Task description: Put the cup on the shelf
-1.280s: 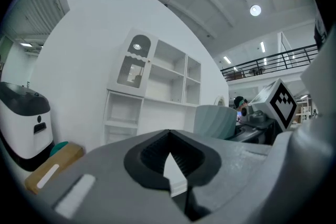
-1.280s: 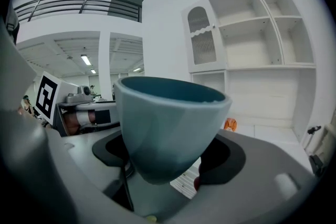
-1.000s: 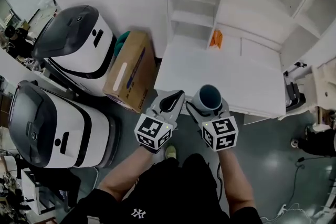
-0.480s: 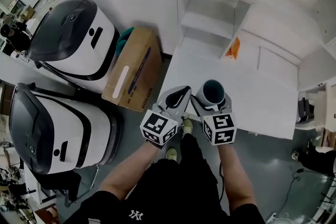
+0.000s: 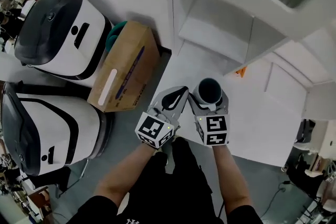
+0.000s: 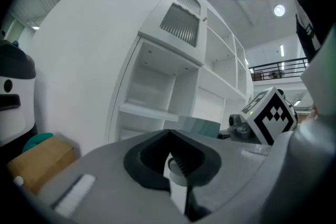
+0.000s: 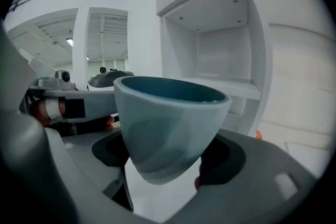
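Note:
A pale blue-grey cup [image 5: 210, 92] with a dark teal inside stands upright in my right gripper [image 5: 209, 98], which is shut on its lower body [image 7: 167, 134]. My left gripper [image 5: 173, 98] hangs just left of it, shut with nothing between its jaws [image 6: 176, 170]. The white shelf unit [image 5: 220, 29] rises ahead, its open compartment [image 7: 223, 57] in front of the cup. A lower shelf board [image 6: 152, 112] shows in the left gripper view.
A white table top [image 5: 247, 113] lies under the grippers. A cardboard box [image 5: 123, 73] leans at the left beside two white and black machines [image 5: 50, 34]. A small orange thing [image 5: 240, 72] sits by the shelf's foot. Grey floor shows below.
Both grippers and the cup have moved closer to the shelf unit, which now fills more of the head view. The grip on the cup is unchanged.

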A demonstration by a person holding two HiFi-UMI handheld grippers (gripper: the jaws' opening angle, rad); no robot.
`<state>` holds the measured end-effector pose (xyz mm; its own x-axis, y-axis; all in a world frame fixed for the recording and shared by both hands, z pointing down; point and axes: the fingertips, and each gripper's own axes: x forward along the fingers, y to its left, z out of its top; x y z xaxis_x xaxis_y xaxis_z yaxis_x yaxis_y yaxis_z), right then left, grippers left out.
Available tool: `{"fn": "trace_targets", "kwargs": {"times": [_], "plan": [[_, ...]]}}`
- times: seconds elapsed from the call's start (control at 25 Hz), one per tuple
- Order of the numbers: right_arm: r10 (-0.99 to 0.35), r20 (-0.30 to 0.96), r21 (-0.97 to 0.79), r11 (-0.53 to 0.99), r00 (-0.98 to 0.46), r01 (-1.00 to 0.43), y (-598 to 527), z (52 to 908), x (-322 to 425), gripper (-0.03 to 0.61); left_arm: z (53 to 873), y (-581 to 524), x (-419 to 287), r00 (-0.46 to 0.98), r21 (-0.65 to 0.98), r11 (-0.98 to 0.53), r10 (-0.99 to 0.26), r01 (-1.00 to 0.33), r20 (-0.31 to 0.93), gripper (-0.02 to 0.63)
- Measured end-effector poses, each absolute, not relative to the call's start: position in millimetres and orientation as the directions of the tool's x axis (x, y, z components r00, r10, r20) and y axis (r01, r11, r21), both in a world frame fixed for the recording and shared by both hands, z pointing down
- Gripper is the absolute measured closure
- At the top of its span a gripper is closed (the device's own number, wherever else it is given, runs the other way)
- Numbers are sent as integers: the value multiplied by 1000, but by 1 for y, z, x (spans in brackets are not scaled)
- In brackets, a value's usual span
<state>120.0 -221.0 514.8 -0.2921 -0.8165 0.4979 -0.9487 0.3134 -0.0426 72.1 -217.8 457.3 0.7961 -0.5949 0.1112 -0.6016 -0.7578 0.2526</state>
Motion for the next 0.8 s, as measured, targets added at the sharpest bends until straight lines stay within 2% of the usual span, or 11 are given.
{"fn": "trace_targets", "kwargs": {"times": [0.32, 0.8], "plan": [[-840, 510, -44, 191, -186, -981, -294, 582, 133, 186, 510, -276, 81, 783, 277, -737, -612, -616, 114, 614], [-844, 529, 53, 135, -87, -989, -361, 628, 159, 186, 552, -328, 82, 765, 283, -717, -633, -637, 119, 614]]}}
